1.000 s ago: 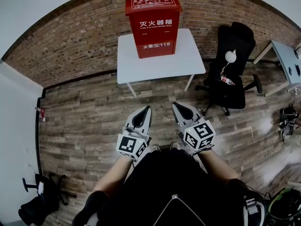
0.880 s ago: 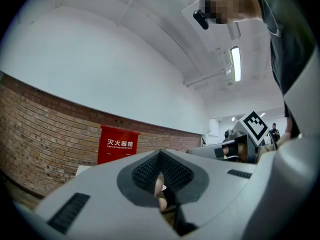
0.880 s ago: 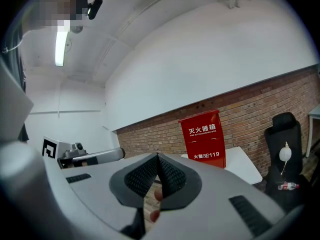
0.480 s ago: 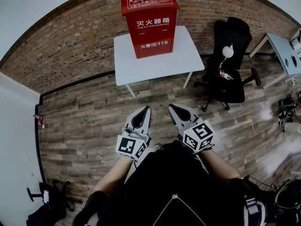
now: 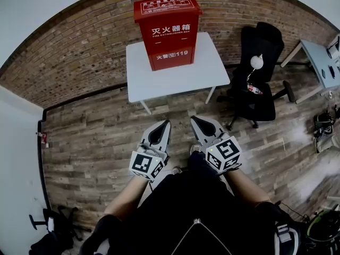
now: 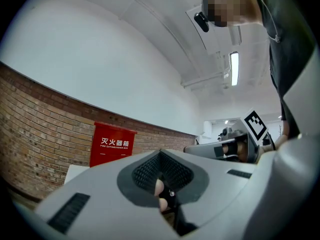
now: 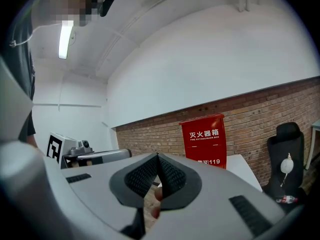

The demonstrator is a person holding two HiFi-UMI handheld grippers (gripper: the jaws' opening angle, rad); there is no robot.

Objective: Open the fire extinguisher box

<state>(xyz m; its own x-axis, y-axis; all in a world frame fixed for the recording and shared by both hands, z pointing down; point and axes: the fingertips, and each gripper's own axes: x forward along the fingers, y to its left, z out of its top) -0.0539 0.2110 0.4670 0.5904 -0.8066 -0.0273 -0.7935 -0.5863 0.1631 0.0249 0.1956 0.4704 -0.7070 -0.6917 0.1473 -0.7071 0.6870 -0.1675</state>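
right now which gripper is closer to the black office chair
Right. In the head view the right gripper sits down and left of the black office chair; the left gripper is farther left, beyond the right one.

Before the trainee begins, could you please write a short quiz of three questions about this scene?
1. True or false: the red fire extinguisher box stands on the floor.
2. In the head view, what stands to the right of the white table? A: a black office chair. B: a ladder. C: a bicycle.
3. Fill in the word: the jaws of the left gripper and the right gripper are both ____.

Key
1. False: it stands on the white table.
2. A.
3. Shut, with nothing held between them.
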